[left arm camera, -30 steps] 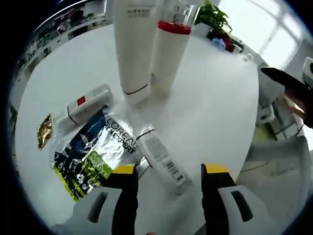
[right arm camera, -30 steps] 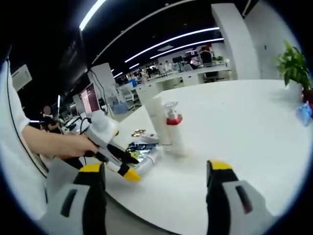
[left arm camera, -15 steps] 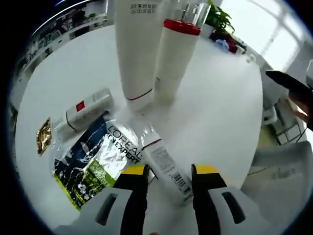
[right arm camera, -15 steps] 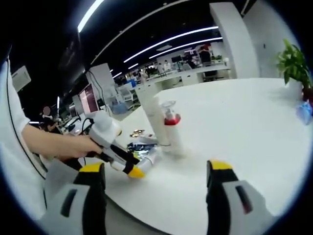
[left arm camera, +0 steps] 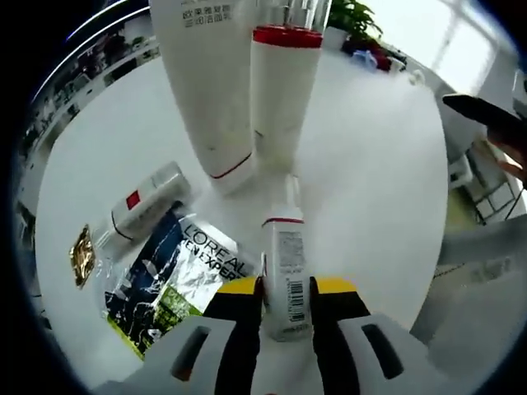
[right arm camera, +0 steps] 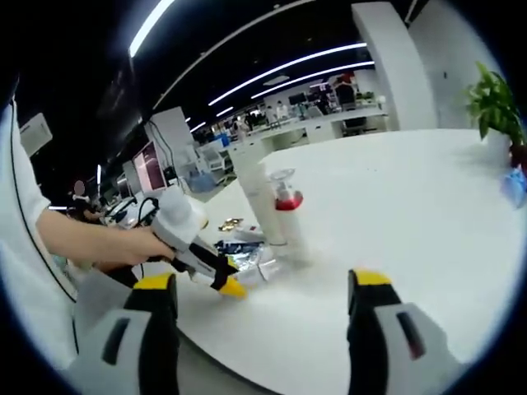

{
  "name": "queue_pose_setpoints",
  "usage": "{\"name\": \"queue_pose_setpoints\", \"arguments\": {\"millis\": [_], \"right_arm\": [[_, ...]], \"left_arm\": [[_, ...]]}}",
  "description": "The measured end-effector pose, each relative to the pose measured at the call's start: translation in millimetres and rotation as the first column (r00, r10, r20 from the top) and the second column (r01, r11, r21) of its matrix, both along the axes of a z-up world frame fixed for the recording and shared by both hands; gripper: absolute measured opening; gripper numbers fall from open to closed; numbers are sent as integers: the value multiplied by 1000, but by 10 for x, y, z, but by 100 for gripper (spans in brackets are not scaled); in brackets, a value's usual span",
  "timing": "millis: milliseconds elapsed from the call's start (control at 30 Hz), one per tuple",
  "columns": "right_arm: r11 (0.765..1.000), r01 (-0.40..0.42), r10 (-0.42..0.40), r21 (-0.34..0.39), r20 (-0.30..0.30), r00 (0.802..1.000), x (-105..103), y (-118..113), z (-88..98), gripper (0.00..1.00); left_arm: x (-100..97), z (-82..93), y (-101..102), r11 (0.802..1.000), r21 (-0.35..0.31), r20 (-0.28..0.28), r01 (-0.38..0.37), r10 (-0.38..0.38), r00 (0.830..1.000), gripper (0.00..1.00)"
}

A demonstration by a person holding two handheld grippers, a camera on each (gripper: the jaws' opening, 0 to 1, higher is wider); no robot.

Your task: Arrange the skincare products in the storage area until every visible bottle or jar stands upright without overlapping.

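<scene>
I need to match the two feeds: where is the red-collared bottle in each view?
Left gripper view: red-collared bottle stands top centre, just right of the tall white tube.
Right gripper view: red-collared bottle stands centre-left, right of the same tube.
Shared landmark: the potted plant.

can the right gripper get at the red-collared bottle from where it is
Probably yes. The right gripper is open and holds nothing, and bare table lies between it and the red-collared bottle. The left gripper works off to one side, low by the sachet.

Crinkled blue, silver and green foil sachet (left arm camera: 169,276) on the worktop: "L'OREAL", "EXPER" legible beneath. Other print too small to read.
</scene>
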State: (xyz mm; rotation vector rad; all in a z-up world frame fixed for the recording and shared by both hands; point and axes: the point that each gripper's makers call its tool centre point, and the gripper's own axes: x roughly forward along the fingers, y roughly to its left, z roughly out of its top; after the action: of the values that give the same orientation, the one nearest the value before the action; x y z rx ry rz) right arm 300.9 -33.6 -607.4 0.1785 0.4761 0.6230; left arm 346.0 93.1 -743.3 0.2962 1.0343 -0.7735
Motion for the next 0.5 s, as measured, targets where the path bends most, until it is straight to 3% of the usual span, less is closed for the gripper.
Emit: {"name": "queue_pose_setpoints", "arguments": {"millis": [300, 500], "right_arm": [[1000, -4, 3, 4, 9, 1000, -7, 12, 33, 86], [1000, 2, -2, 10, 8, 1000, -36, 5, 36, 86]], "left_arm": [[2, 38, -44, 996, -67, -18, -65, 64, 998, 18], [-109, 98, -102, 989, -126, -48, -82, 76, 996, 18]]}}
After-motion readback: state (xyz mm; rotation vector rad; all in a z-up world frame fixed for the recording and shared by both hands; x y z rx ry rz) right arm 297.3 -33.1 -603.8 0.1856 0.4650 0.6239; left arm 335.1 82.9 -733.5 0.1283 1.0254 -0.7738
